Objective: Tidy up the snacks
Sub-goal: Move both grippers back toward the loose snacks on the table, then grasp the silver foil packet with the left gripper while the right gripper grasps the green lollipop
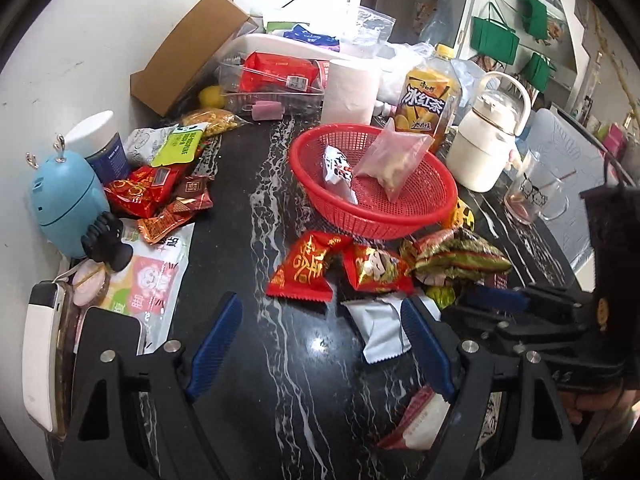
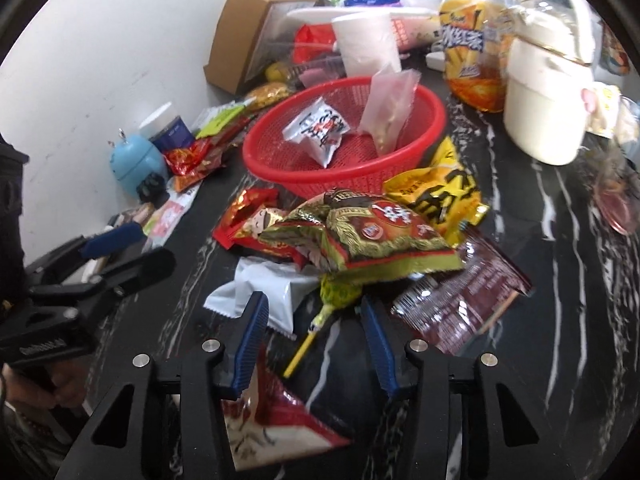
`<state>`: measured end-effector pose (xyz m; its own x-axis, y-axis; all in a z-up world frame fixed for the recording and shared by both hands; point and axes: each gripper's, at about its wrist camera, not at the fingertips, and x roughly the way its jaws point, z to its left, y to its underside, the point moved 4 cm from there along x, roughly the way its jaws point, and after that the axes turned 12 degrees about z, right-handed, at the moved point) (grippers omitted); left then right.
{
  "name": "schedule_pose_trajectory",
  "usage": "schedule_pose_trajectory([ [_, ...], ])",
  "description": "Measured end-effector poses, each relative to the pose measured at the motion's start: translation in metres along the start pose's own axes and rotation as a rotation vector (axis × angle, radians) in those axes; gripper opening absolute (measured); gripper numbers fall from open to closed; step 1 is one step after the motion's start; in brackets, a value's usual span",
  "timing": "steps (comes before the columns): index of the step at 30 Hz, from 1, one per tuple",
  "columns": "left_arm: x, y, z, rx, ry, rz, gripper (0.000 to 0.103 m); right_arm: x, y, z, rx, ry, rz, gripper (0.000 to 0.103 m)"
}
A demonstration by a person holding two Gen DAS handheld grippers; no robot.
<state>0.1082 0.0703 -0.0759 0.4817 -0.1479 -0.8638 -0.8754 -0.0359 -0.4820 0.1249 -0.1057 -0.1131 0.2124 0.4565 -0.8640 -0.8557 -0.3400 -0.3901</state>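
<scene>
Honestly, my right gripper (image 2: 314,338) has its fingers half apart, empty, above the green lollipop (image 2: 338,294); closing, I risk snagging the white packet (image 2: 272,296) instead. My left gripper (image 1: 320,340) hangs wide and empty.

Lighting: bright, even; glare spot on marble tabletop (image 1: 316,342) below red basket (image 1: 400,216). Right-wrist view motion-blurred; fisheye edges bowed, dark.

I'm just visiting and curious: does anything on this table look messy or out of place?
Yes. Only two packets lie in the red basket; most snacks sit loose on the black table, in a heap in front of the basket and another by the blue gadget. Nothing looks spilled.
</scene>
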Motion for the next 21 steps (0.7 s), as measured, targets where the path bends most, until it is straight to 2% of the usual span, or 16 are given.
schedule_pose_trajectory([
  [4, 0.003, -0.003, 0.0, -0.001, 0.017, 0.011, 0.081, 0.01, -0.002, -0.002, 0.005, 0.015, 0.017, 0.048],
  [13, 0.007, -0.005, -0.011, 0.014, 0.038, 0.019, 0.081, 0.008, -0.009, -0.009, 0.015, -0.019, 0.001, 0.047],
  [21, 0.013, -0.004, -0.012, 0.004, 0.046, 0.045, 0.081, 0.009, -0.009, -0.012, 0.013, -0.003, -0.005, 0.04],
])
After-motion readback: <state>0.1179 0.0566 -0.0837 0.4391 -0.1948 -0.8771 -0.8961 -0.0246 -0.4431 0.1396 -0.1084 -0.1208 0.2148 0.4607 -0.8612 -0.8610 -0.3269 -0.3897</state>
